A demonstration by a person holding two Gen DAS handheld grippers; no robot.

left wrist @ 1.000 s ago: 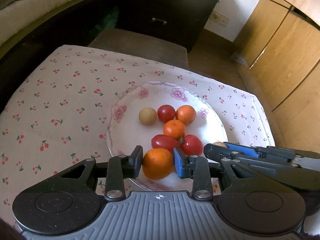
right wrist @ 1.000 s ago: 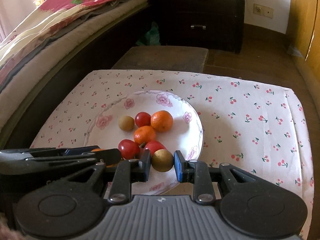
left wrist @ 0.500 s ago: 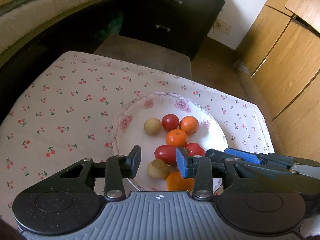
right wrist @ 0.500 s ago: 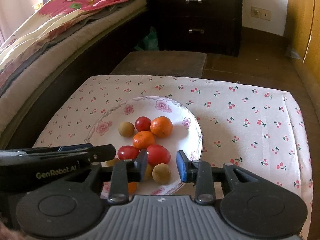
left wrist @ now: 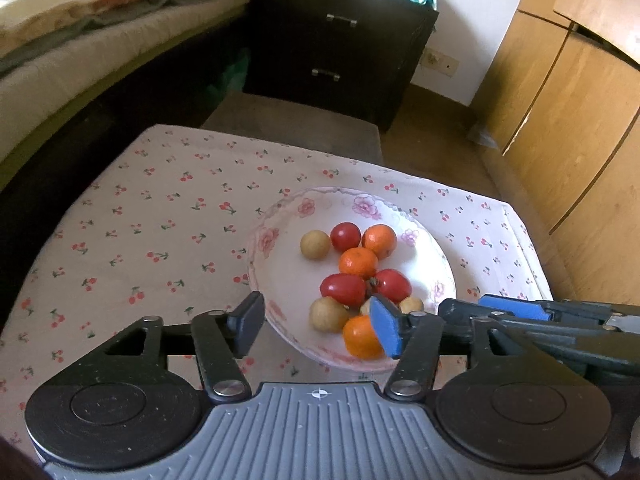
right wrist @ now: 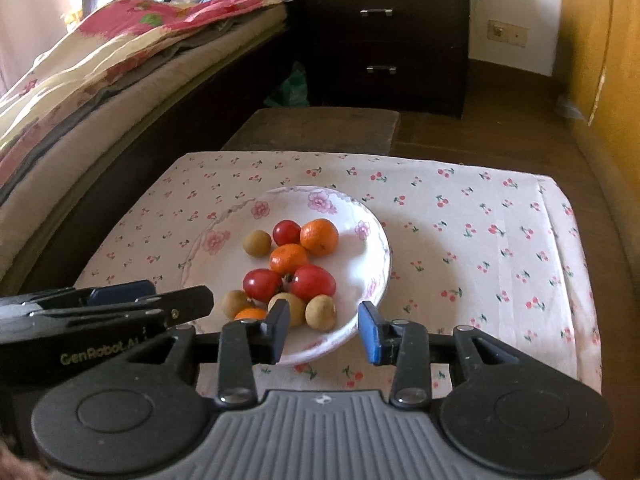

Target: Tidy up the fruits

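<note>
A white flowered plate [left wrist: 286,282] on the cherry-print cloth holds tangerines, red tomatoes and brown round fruits. The left gripper [left wrist: 316,327] hovers over the plate's near rim. Its jaws are opening, and no pad touches fruit. A tangerine [left wrist: 359,339] lies on the plate just behind its blue pad, beside a brown fruit [left wrist: 328,314]. My right gripper [right wrist: 324,333] hangs at the plate's [right wrist: 354,264] near edge, also opening with nothing gripped. A brown fruit [right wrist: 320,312] rests on the plate beyond it. A tangerine [right wrist: 250,313] peeks out behind its left finger.
A cherry-print cloth [right wrist: 480,248] covers the small table, with bare cloth to the plate's right and left [left wrist: 140,240]. A brown stool [right wrist: 316,128], a dark drawer chest [right wrist: 384,40], a bed [right wrist: 100,72] and wooden wardrobe doors [left wrist: 568,128] stand around.
The left gripper let go of its tangerine and the right let go of its brown fruit; both now lie at the plate's near side. Both grippers drew back and up with wider jaws.
</note>
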